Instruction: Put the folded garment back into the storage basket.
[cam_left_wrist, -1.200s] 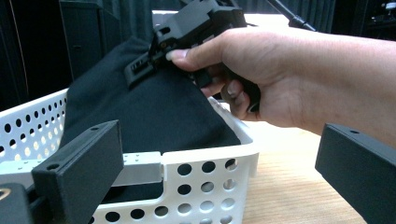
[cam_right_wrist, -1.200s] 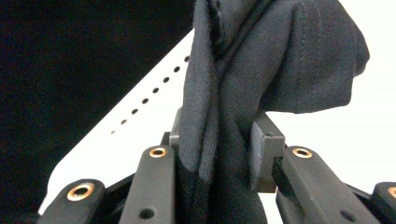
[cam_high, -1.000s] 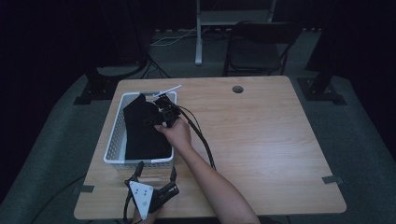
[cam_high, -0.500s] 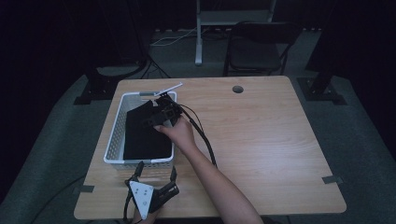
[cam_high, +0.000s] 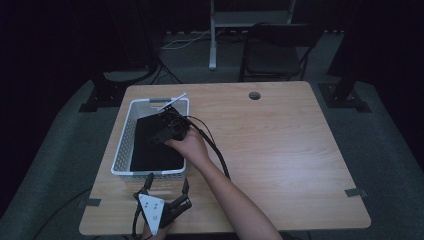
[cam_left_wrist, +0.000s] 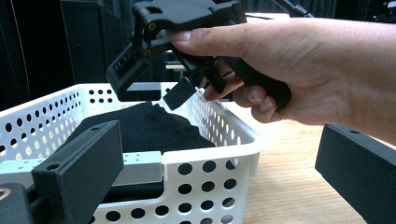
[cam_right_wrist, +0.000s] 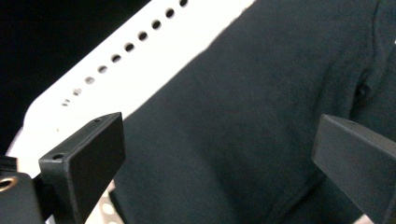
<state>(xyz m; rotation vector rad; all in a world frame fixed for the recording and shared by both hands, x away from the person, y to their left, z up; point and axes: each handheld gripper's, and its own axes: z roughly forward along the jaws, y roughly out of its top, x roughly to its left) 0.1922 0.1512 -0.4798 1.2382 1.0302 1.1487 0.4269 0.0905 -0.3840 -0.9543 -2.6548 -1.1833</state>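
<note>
The black folded cloth garment (cam_high: 155, 142) lies inside the white perforated plastic basket (cam_high: 125, 145), which stands on the left part of the light wooden surface (cam_high: 280, 150). The right tongs (cam_high: 167, 131) hang just above the cloth, over the far right part of the basket. Their jaws have just been opening and now stand spread wide, with nothing pinched between them; in the right gripper view the dark fabric (cam_right_wrist: 243, 121) lies loose below the jaws. The left tongs (cam_high: 167, 207) rest at the near edge of the surface, just in front of the basket, jaws also spread and empty.

From here, the main risk is that a fold of the garment clings to a jaw pad as the right hand (cam_high: 192, 147) lifts away, dragging the cloth up and over the basket's rim. The garment looks bunched toward the far end, so it may slump or unfold. The cable (cam_high: 212, 150) trailing from the right tongs could also catch the basket's right wall and shift it.
</note>
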